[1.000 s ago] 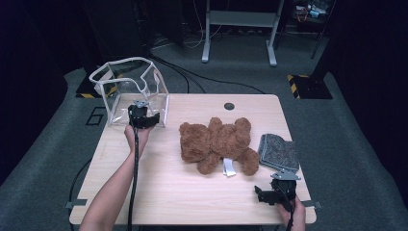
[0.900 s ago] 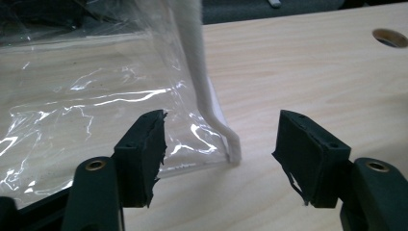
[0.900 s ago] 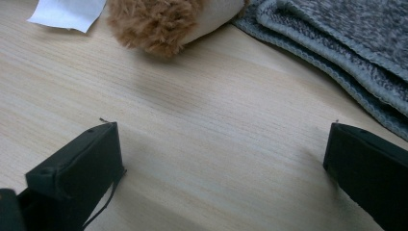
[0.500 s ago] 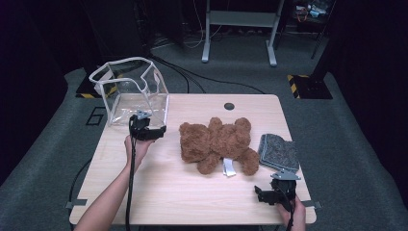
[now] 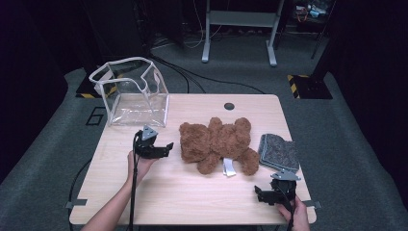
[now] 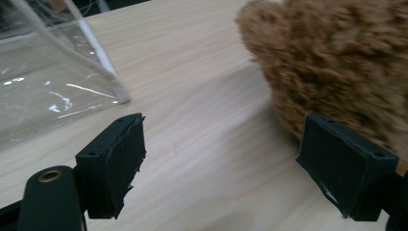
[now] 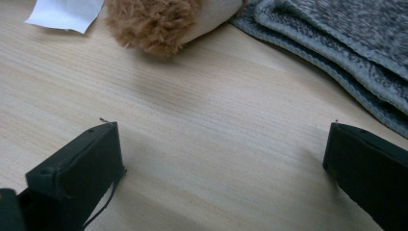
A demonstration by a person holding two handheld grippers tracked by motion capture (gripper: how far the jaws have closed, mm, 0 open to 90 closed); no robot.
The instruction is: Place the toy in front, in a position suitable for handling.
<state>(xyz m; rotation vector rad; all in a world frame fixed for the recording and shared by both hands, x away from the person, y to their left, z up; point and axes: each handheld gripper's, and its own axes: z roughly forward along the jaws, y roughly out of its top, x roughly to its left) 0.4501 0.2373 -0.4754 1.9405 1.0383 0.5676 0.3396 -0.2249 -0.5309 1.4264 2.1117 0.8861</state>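
Observation:
A brown teddy bear (image 5: 216, 142) lies flat in the middle of the wooden table (image 5: 192, 197), with a white tag (image 5: 229, 167) by its leg. My left gripper (image 5: 168, 149) sits just left of the bear and points at it. Its jaws have just been opening and stand wide, with bare table between them (image 6: 221, 159); the bear's fur (image 6: 337, 62) is right beside one pad. My right gripper (image 5: 259, 194) rests near the table's front right, open over bare wood (image 7: 221, 163), with a bear paw (image 7: 154, 19) ahead of it.
A clear plastic bag (image 5: 132, 91) with white trim stands open at the back left, close to the left gripper (image 6: 43, 86). A folded grey cloth (image 5: 280, 151) lies right of the bear, near the right gripper (image 7: 337, 38). A dark cable hole (image 5: 229, 106) marks the far edge.
My left hand has moved from in front of the clear bag rightward to the bear's side, and its jaws have spread wider. The right gripper has stayed put.

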